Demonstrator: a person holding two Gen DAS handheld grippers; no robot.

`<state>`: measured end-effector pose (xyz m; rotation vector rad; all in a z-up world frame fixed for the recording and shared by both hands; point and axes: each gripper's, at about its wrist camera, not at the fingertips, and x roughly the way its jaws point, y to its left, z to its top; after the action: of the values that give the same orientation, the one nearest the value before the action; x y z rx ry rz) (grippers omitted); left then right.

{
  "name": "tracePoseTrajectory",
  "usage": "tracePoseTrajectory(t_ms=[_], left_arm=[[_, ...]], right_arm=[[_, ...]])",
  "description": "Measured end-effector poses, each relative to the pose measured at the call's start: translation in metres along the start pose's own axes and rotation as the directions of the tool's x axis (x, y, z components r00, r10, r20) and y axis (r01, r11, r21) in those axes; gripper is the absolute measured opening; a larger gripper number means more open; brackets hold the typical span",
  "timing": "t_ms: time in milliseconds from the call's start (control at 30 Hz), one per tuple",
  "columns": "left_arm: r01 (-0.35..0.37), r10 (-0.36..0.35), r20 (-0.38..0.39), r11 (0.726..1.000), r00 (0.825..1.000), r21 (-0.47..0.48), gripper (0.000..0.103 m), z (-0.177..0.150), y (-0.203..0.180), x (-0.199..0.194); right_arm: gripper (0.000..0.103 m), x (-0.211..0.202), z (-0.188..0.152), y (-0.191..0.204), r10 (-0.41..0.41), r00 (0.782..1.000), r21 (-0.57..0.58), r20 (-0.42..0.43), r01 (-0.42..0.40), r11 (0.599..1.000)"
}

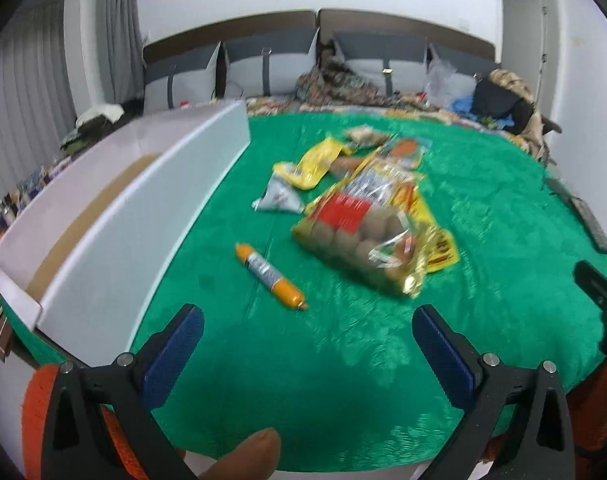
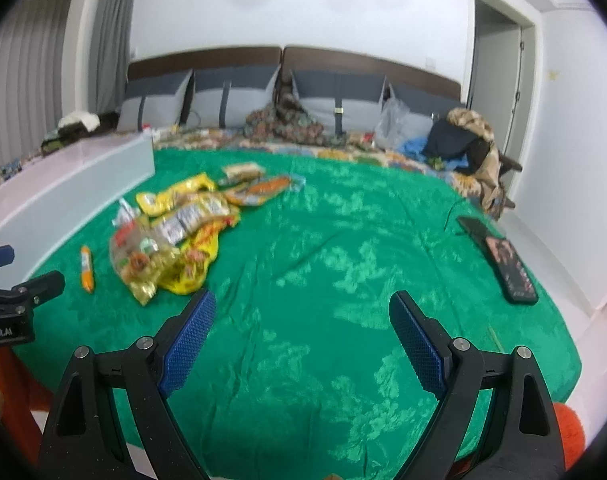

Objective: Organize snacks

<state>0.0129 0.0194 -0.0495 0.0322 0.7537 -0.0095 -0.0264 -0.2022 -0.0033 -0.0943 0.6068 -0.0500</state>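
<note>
Your left gripper (image 1: 307,332) hangs with jaws spread wide and empty; the orange sausage stick (image 1: 270,277) lies just beyond them at centre frame, its long axis running from upper left to lower right. That hand is the nearer one. Your right gripper (image 2: 303,320) is likewise wide apart and empty, with the snack pile (image 2: 175,236) well off at its left. The white box (image 1: 115,224) lies along the left of the left wrist view. Everything rests on a green blanket (image 2: 343,264) spread over a bed.
</note>
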Motion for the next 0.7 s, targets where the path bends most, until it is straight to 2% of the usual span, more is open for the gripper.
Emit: tracePoseTrajectory(t_ms=[233, 700], left_arm=[[-0.013, 0.013, -0.094, 1.000, 0.996, 0.003, 0.103, -0.013, 0.002, 0.033], [-0.005, 0.003, -0.187, 1.000, 0.982, -0.011, 0.103, -0.019, 0.006, 0.055]], right_arm=[[0.091, 0.020, -0.012, -0.001, 0.008, 0.996, 0.008, -0.093, -0.007, 1.000], [0.091, 0.041, -0.026, -0.003, 0.021, 0.975, 0.039, -0.219, -0.013, 0.999]])
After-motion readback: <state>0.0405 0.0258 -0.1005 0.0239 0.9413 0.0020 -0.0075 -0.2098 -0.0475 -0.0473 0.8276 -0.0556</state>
